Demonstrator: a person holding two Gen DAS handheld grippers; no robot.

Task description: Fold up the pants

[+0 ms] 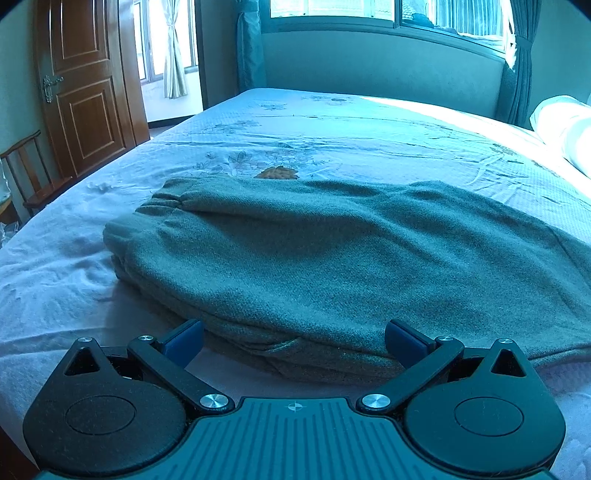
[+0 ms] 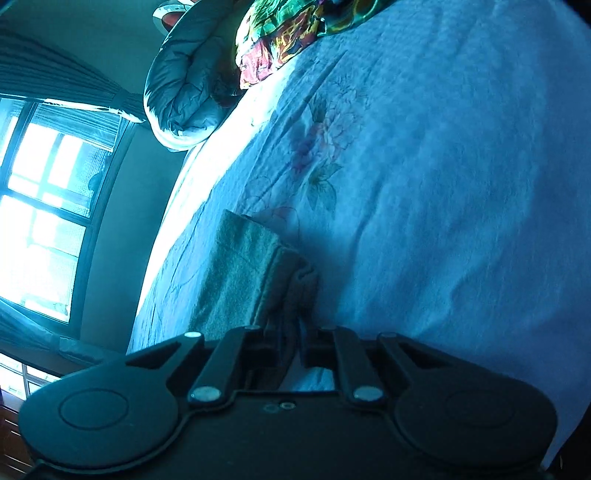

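Grey-green pants point(image 1: 314, 258) lie folded in layers across the bed point(image 1: 332, 125), elastic waistband at the far left. My left gripper point(image 1: 293, 343) is open, its blue pads either side of the near folded edge, low over the sheet. In the right wrist view, tilted sideways, my right gripper point(image 2: 297, 332) is shut on the edge of the pants point(image 2: 243, 273), whose cloth runs between the fingers.
A wooden door point(image 1: 88, 92) and a chair point(image 1: 33, 173) stand left of the bed. A window point(image 1: 369, 11) with curtains is behind it. A white pillow point(image 1: 565, 125) lies at the right. A rolled duvet point(image 2: 184, 81) and a colourful cloth point(image 2: 291, 33) sit at the bed's end.
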